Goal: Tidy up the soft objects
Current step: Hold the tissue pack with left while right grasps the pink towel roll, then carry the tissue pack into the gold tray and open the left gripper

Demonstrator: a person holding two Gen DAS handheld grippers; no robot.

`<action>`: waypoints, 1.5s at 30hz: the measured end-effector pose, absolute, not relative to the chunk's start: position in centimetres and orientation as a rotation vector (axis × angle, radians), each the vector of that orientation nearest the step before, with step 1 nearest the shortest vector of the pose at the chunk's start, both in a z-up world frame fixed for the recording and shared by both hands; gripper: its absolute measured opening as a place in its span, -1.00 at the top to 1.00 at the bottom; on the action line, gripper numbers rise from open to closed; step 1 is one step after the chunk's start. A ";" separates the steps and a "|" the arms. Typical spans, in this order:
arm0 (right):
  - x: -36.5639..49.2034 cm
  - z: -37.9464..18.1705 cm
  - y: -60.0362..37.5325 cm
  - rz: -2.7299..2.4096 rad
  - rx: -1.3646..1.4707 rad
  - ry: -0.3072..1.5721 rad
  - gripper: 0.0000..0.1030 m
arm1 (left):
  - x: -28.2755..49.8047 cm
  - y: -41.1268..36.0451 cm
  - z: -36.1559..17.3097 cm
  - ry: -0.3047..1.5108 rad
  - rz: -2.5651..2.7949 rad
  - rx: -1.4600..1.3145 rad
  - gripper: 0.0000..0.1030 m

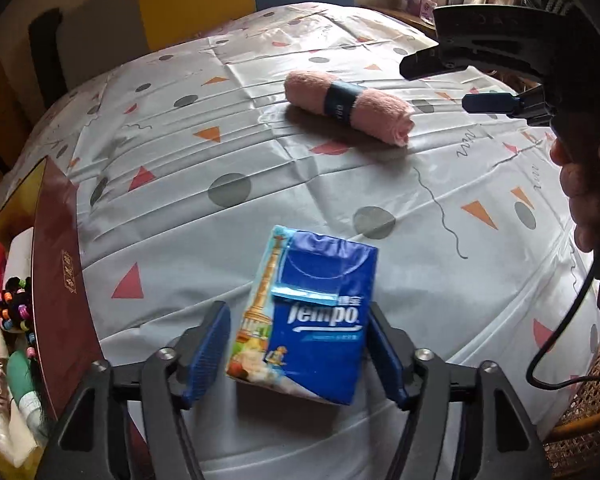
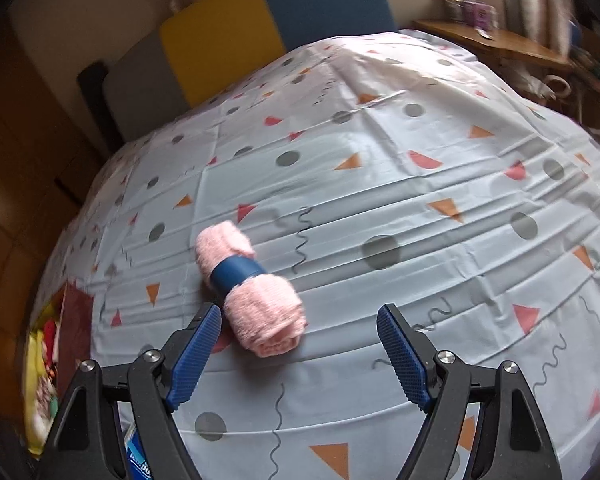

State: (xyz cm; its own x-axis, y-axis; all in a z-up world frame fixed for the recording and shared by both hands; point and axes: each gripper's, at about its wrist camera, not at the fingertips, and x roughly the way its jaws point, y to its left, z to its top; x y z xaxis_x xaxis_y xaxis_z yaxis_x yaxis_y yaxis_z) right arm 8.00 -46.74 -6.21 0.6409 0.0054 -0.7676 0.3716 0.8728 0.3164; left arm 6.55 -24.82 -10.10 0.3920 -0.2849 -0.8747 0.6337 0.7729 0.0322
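Observation:
A blue Tempo tissue pack (image 1: pixel 312 316) lies on the patterned tablecloth between the fingers of my left gripper (image 1: pixel 298 354), which is open around it with gaps on both sides. A rolled pink towel (image 1: pixel 350 102) with a dark blue band lies farther back; in the right wrist view the towel (image 2: pixel 250 290) lies just ahead of my open right gripper (image 2: pixel 300 358), nearer its left finger. The right gripper also shows in the left wrist view (image 1: pixel 452 84), to the right of the towel. A corner of the tissue pack (image 2: pixel 138 460) shows at the bottom left.
A dark red box (image 1: pixel 56 280) with a yellow lining stands at the table's left edge and holds several soft items and hair ties; it also shows in the right wrist view (image 2: pixel 74 328). A yellow and blue chair (image 2: pixel 276 28) stands behind the table (image 2: pixel 420 220). A wicker chair (image 1: pixel 588 400) is at the right.

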 end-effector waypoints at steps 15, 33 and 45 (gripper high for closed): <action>18.4 -9.7 -41.0 -0.072 0.073 1.085 0.12 | 5.8 -24.6 -10.1 0.964 -0.596 0.373 -0.36; 7.6 -10.8 -37.8 0.043 0.123 1.081 0.24 | 4.2 -22.2 -8.1 0.939 -0.572 0.254 -0.06; 7.8 -11.1 -37.3 0.051 0.043 1.057 0.21 | 2.1 -19.8 -2.6 0.846 -0.559 0.204 -0.06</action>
